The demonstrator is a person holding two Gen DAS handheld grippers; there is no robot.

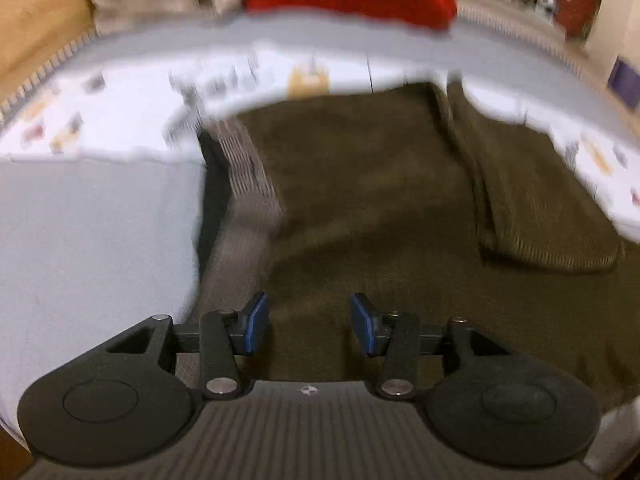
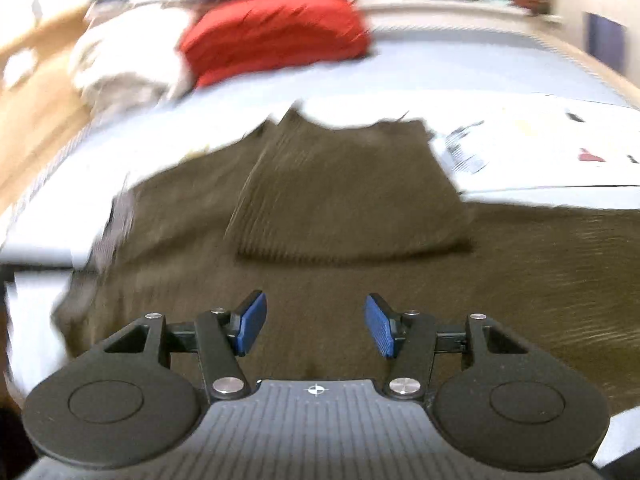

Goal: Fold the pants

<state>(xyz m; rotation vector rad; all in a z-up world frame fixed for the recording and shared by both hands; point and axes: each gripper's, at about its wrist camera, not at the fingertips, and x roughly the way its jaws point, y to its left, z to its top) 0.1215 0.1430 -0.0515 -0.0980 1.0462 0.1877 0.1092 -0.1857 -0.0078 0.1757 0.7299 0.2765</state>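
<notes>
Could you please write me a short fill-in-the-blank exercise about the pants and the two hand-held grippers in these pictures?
1. The pants lying on the bed are dark ____ in colour.
2. Nothing lies between the pads of the left hand-held gripper, so its jaws are ____.
3. The right hand-held gripper holds ____.
4. The bright cloth bundle beyond the pants is ____.

Missing words: brown; open; nothing; red

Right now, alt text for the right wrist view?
Open right gripper, blue fingers empty, above dark olive corduroy pants with one part folded over, on a pale bedsheet. Behind lie a red garment and cream fabric, blurred.
</notes>
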